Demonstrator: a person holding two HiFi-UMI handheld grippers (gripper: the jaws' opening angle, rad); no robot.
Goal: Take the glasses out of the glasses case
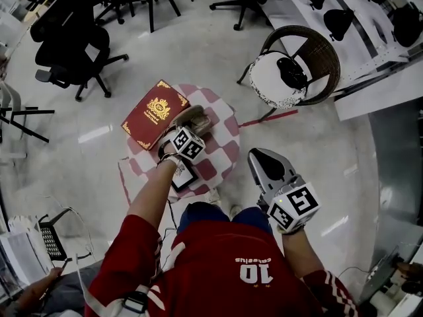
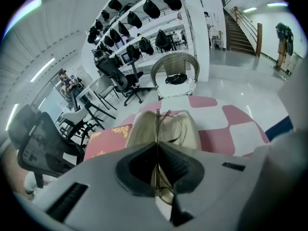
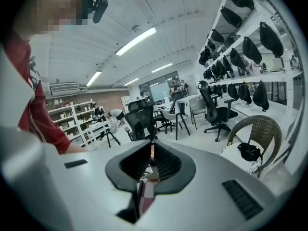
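Observation:
An open beige glasses case (image 1: 198, 118) lies on a small round table with a red and white checked cloth (image 1: 223, 152). My left gripper (image 1: 184, 130) reaches over the case. In the left gripper view its jaws (image 2: 157, 147) are shut on the thin wire glasses (image 2: 171, 124), which stand on edge over the case's pale lining (image 2: 142, 129). My right gripper (image 1: 259, 156) is held off the table's right side, away from the case. Its jaws (image 3: 152, 151) are shut with nothing in them and point out into the room.
A red book with gold trim (image 1: 155, 113) lies on the table left of the case. A small dark-framed device (image 1: 183, 175) sits at the table's near edge. A wicker chair (image 1: 299, 68) stands beyond the table to the right, office chairs (image 1: 73, 51) to the left.

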